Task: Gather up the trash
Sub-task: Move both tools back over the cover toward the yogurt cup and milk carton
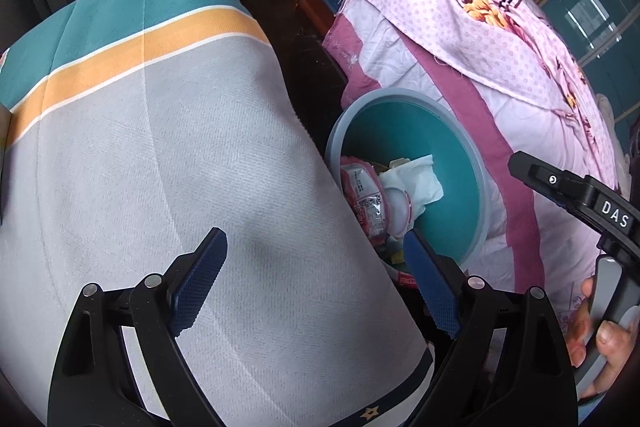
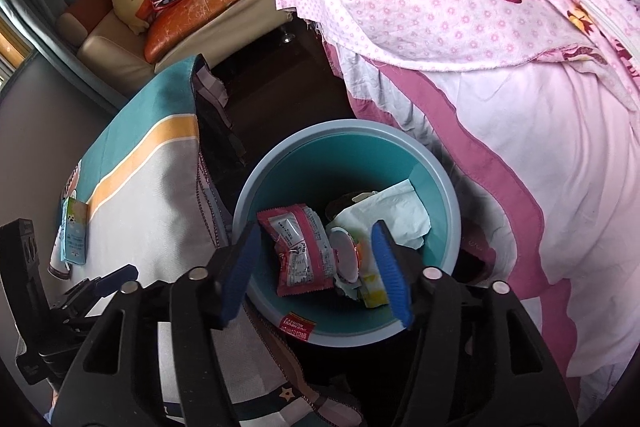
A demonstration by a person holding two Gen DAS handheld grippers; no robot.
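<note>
A teal trash bin (image 2: 344, 127) with a grey rim stands on the floor between the cloth-covered table and the bed. Inside it lie a red snack wrapper (image 2: 300, 247), a white tissue (image 2: 392, 215) and a small round-lidded cup (image 2: 346, 255). My right gripper (image 2: 316, 227) hangs open right above the bin, its blue pads apart and holding nothing. My left gripper (image 1: 314, 239) stands open over the grey tablecloth (image 1: 160, 167), empty, with the bin (image 1: 400, 95) just past its right finger. A small blue-green carton (image 2: 74, 231) lies on the table's far left.
A bed with a pink floral cover (image 2: 480, 27) borders the bin on the right. A beige sofa with orange cushions (image 2: 188, 7) stands at the back. Dark floor (image 2: 272, 83) runs between table and bed. A hand (image 1: 600, 339) holds the right gripper's handle.
</note>
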